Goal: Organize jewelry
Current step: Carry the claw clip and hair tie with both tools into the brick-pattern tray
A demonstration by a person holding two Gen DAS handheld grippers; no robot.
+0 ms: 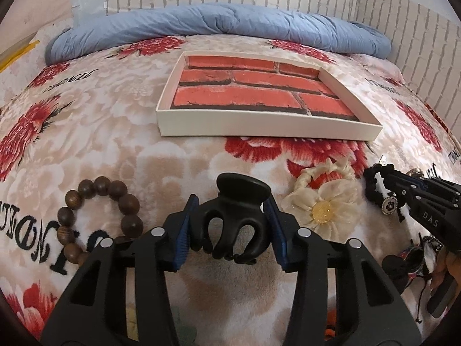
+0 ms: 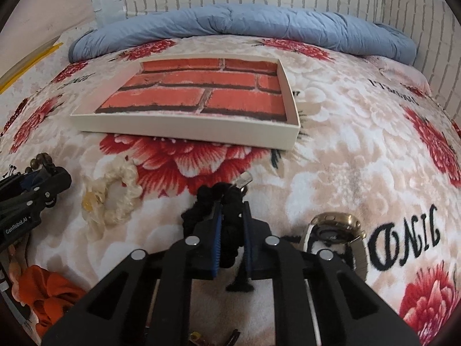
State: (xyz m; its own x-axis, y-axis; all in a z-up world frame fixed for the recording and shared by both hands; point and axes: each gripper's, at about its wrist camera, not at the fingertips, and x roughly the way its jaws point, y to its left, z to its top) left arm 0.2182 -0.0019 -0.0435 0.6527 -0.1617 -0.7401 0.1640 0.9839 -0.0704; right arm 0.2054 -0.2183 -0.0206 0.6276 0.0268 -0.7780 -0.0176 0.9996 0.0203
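A shallow white tray [image 1: 268, 128] with a red brick-pattern floor lies on the floral blanket; it also shows in the right wrist view [image 2: 184, 129]. My left gripper [image 1: 230, 216] is shut on a black claw hair clip [image 1: 234, 225]. My right gripper [image 2: 232, 225] is shut on a black scrunchie [image 2: 227, 201] with a small charm; from the left wrist view the right gripper [image 1: 386, 186] sits at the right on that scrunchie [image 1: 374, 184]. A cream flower scrunchie [image 1: 319, 193] lies between the grippers, also in the right wrist view [image 2: 112, 199].
A brown wooden bead bracelet [image 1: 100, 216] lies left of the clip. A gold watch [image 2: 334, 230] lies right of my right gripper. An orange scrunchie [image 2: 49, 297] is at lower left. A rolled blue quilt [image 1: 219, 26] and white brick wall bound the far side.
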